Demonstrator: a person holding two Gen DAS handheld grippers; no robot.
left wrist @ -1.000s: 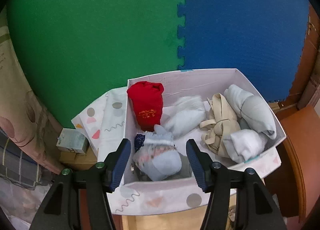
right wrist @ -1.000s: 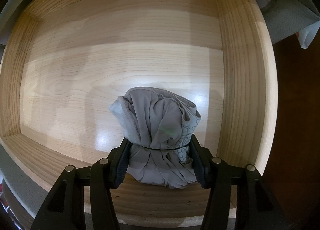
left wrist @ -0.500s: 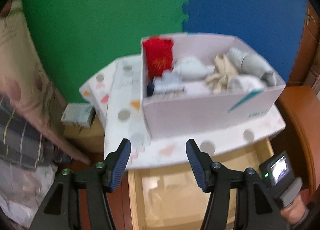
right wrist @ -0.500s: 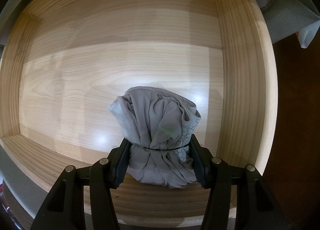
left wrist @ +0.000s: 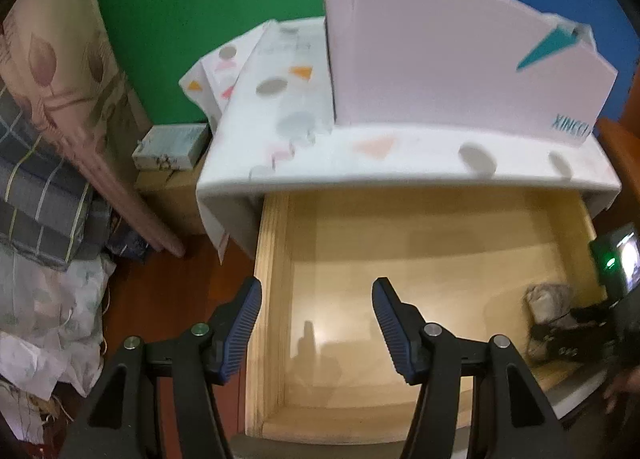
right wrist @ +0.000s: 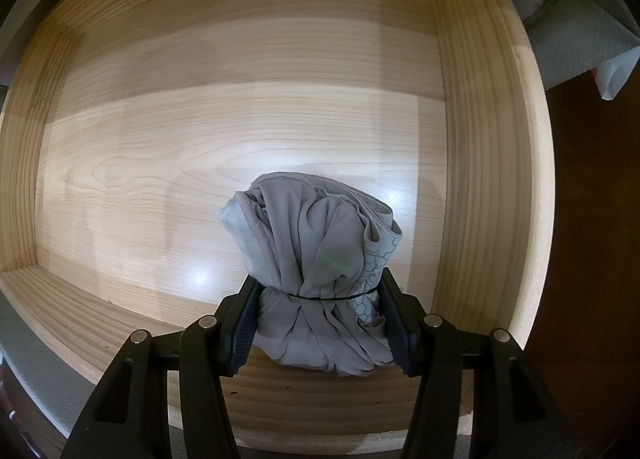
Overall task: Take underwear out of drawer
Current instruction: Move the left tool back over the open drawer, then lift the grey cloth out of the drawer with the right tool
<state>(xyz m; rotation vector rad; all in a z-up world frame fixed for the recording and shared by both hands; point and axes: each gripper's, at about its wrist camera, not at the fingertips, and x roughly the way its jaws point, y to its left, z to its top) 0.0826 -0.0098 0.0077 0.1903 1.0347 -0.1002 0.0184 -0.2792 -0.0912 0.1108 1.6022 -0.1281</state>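
One rolled grey underwear bundle (right wrist: pixel 316 259) sits low-centre in frame, on the wooden drawer (right wrist: pixel 240 107) floor, clamped in the right claw (right wrist: pixel 318 323), so I'd say grab's done and lifting straight out comes next, while the left claw (left wrist: pixel 316 325) hangs open, holding nothing.

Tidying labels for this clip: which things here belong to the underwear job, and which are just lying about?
Job: rolled grey underwear, clamped in right gripper; open pale wooden drawer; empty left gripper.
Lying about: white cardboard box, patterned cloth, small grey tin, folded bedding.
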